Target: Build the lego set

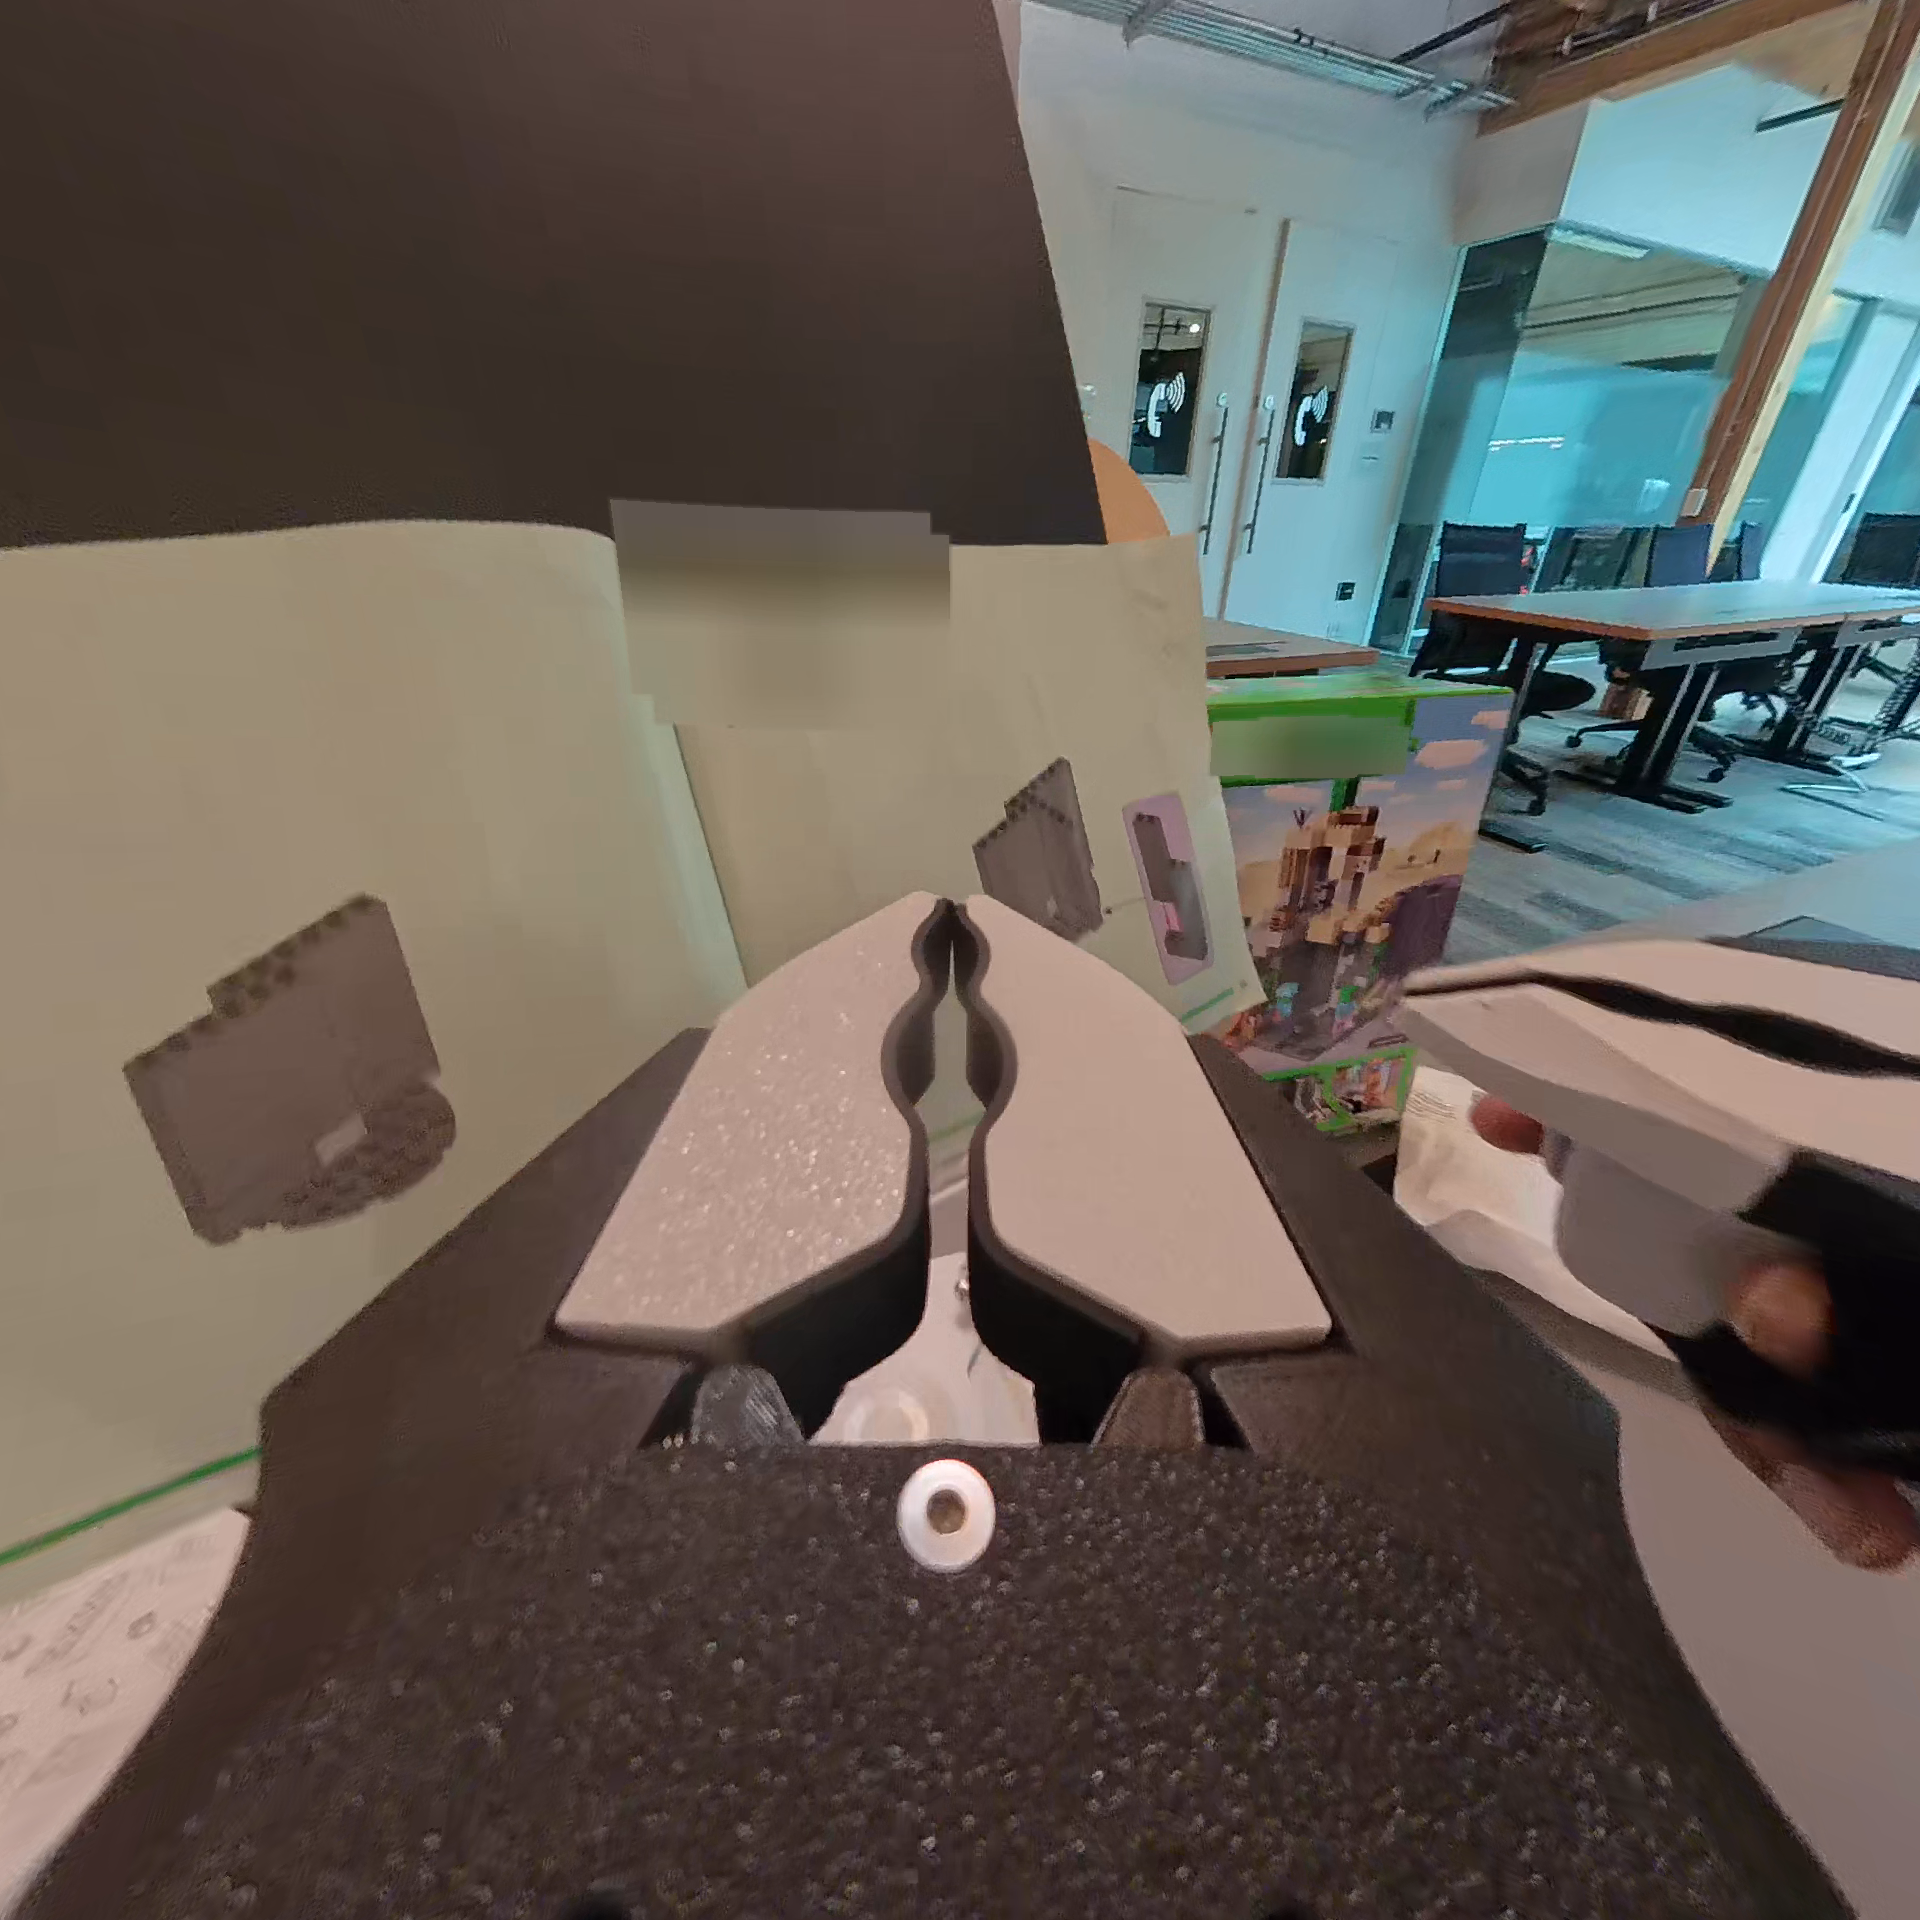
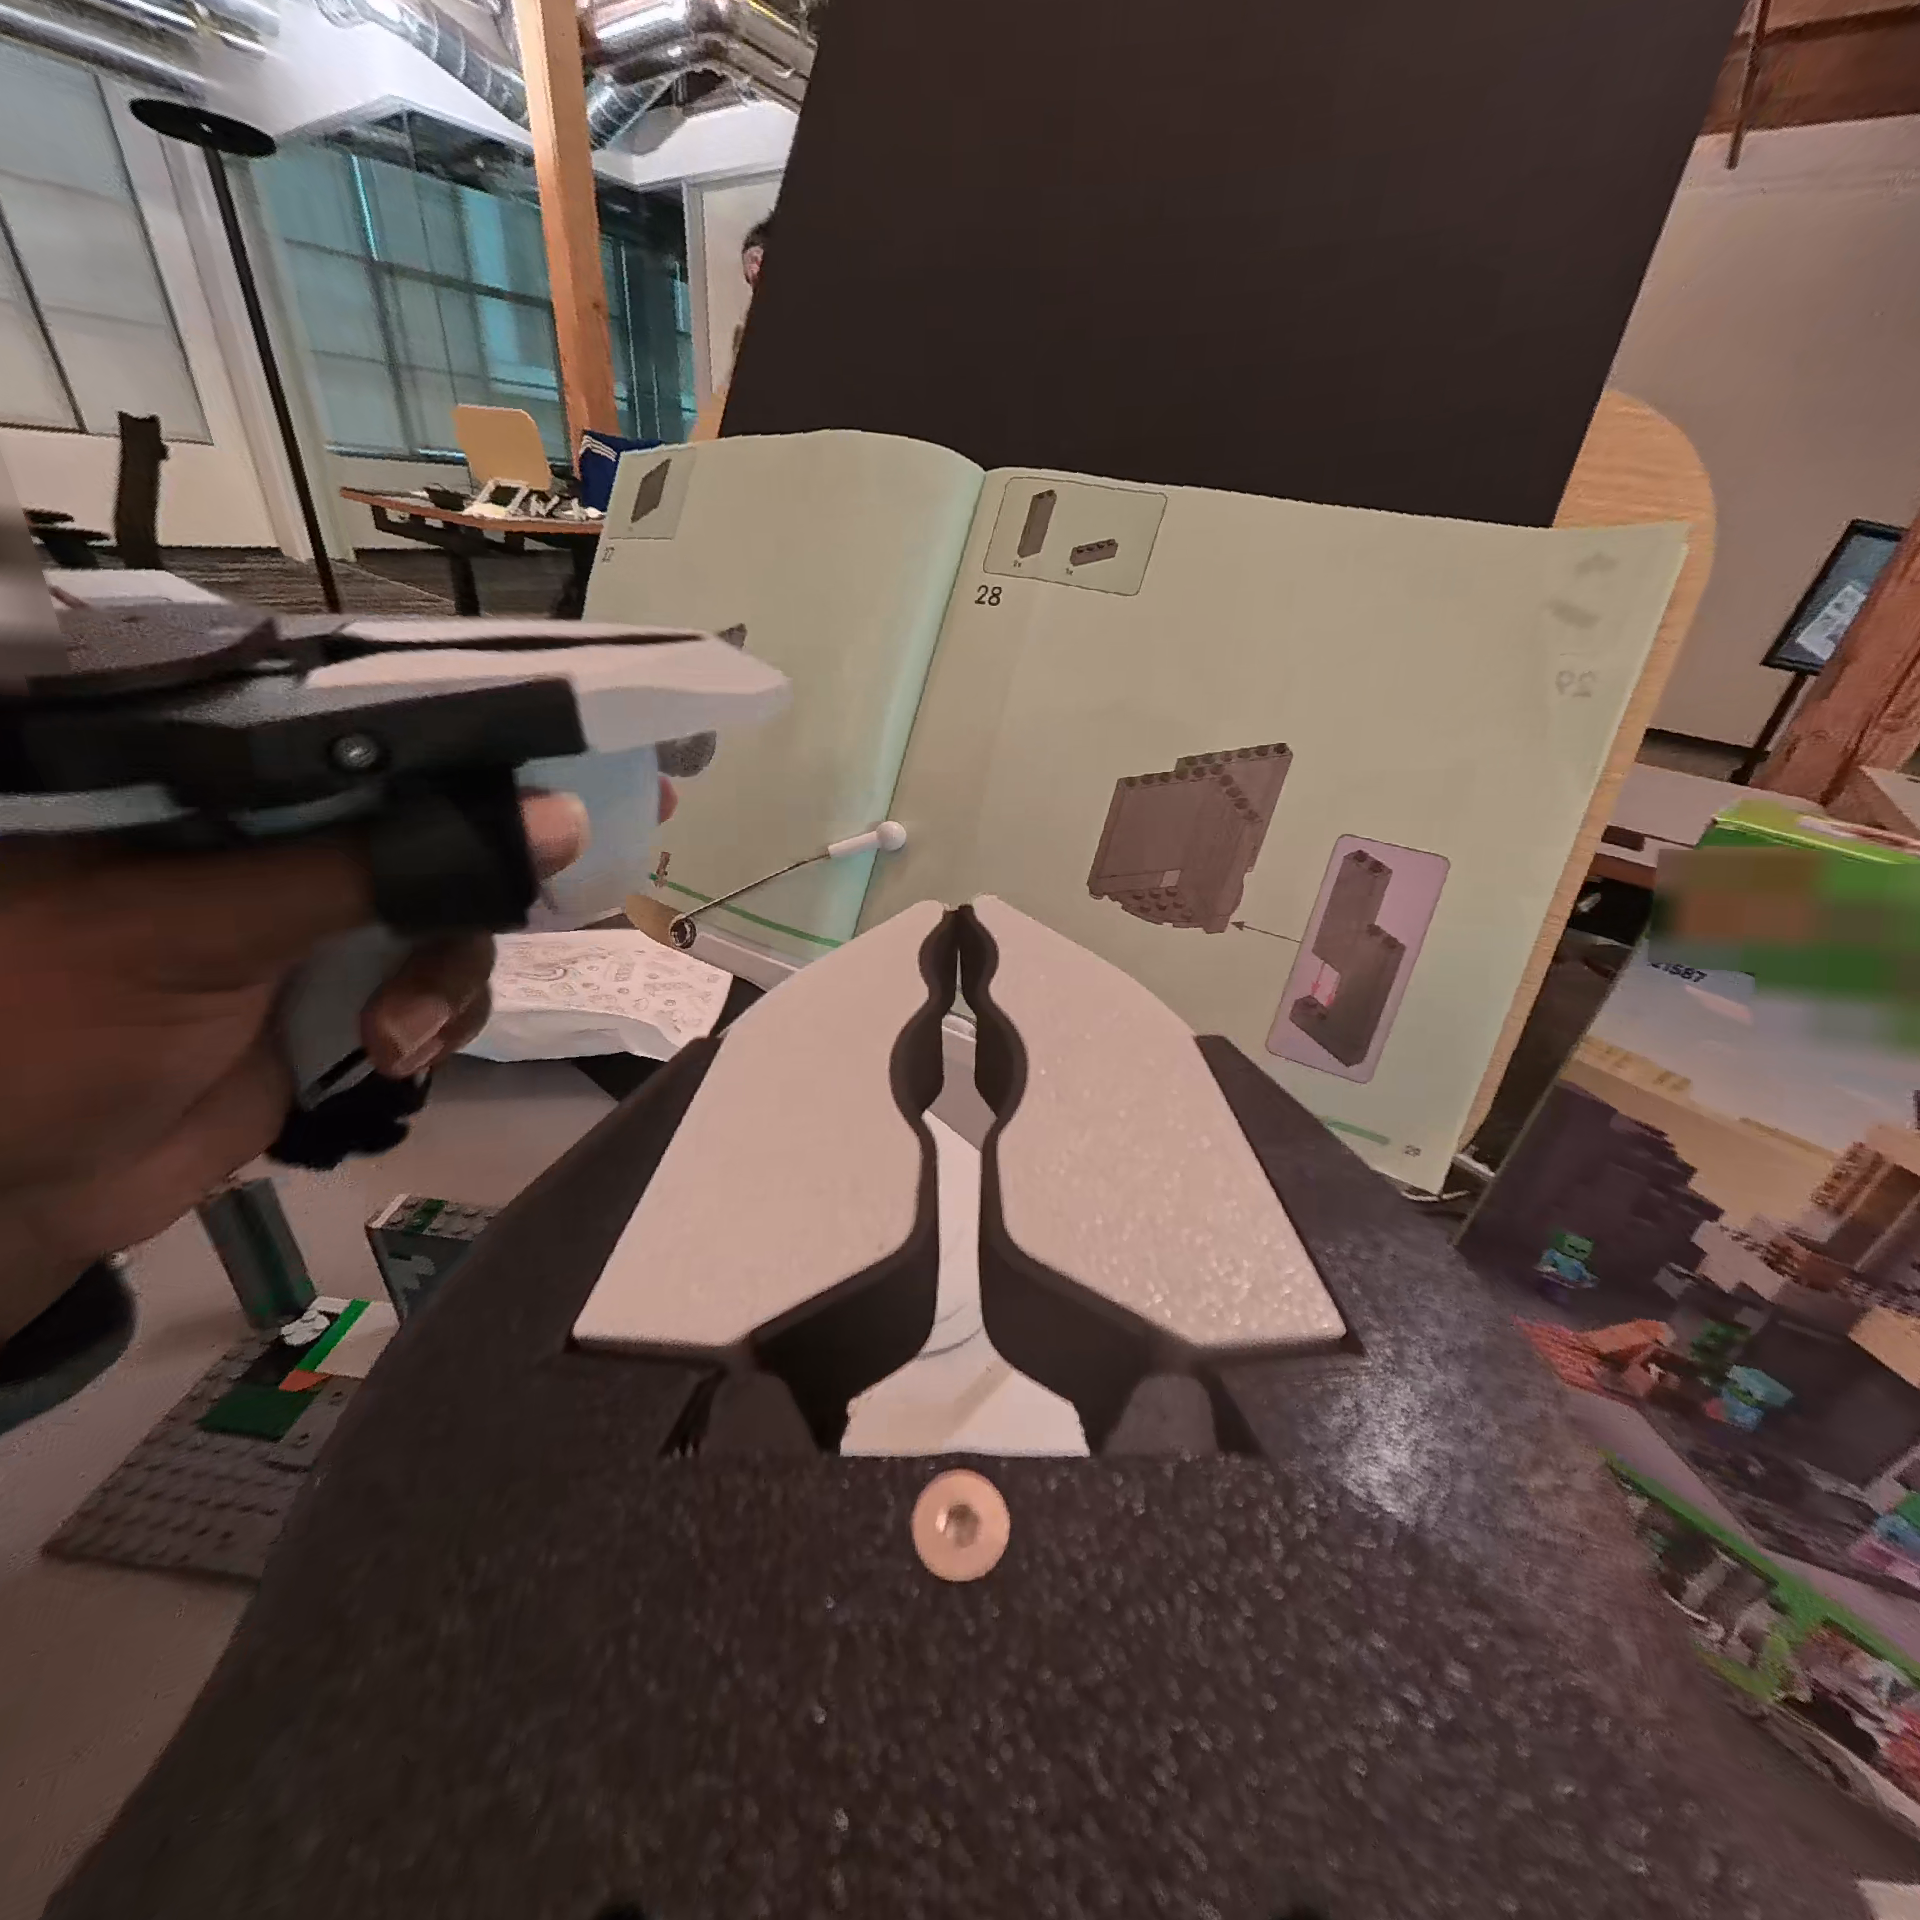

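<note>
My left gripper (image 1: 951, 914) is shut and empty, raised in front of the open pale green instruction booklet (image 1: 312, 831). My right gripper (image 2: 958, 914) is shut and empty too, facing the booklet's right page (image 2: 1299, 727), which stands propped against a black board. Each gripper shows in the other's view: the right one in the left wrist view (image 1: 1558, 1029), the left one, held by a hand, in the right wrist view (image 2: 582, 675). A grey Lego baseplate (image 2: 197, 1475) with green, white and dark pieces lies at lower left, with a partly built dark grey block (image 2: 426, 1257) beside it.
The set's box (image 1: 1351, 883) stands right of the booklet and fills the right edge of the right wrist view (image 2: 1714, 1299). A white printed paper bag (image 2: 592, 997) lies below the booklet. A thin holder arm (image 2: 790, 873) presses on the left page. Office tables and chairs stand behind. Both grippers' tips are roughly 25 cm from the partly built dark grey block (image 2: 426, 1257).
</note>
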{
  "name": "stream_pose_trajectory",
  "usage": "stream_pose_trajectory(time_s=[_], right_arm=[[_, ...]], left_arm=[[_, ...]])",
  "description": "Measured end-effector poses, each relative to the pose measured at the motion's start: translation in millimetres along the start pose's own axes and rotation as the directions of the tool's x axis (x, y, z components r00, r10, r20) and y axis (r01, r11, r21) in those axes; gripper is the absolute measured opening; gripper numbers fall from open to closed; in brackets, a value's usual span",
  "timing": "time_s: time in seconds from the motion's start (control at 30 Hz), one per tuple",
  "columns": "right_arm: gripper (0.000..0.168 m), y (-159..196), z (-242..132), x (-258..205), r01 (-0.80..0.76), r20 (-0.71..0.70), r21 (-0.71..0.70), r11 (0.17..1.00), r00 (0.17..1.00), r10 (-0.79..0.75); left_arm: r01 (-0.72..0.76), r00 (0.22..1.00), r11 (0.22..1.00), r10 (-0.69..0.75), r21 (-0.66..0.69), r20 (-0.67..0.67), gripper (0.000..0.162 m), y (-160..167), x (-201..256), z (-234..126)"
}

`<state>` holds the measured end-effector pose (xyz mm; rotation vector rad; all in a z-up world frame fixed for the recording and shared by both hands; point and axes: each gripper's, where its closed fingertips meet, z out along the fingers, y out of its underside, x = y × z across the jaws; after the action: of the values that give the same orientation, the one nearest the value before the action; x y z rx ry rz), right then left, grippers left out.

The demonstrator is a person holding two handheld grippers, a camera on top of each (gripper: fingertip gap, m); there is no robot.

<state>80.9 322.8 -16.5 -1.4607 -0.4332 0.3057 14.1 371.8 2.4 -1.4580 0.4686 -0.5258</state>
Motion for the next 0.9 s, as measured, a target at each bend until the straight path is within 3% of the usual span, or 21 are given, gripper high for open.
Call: stream_pose_trajectory(time_s=[0.4, 0.9], right_arm=[[0.001, 2.2, -3.0, 15.5, -0.039, 0.011, 0.006, 0.999, 0.999, 0.039], [0.002, 26.6, 13.6, -4.2, 0.053, 0.039, -0.058, 0.997, 0.998, -0.051]], left_arm=[[-0.031, 0.999, 0.999, 0.032, -0.032, 0.028, 0.0, -13.5, -33.4, 43.5], [-0.103, 0.994, 0.995, 0.103, -0.011, -0.02, 0.0, -16.2, -41.7, 50.4]])
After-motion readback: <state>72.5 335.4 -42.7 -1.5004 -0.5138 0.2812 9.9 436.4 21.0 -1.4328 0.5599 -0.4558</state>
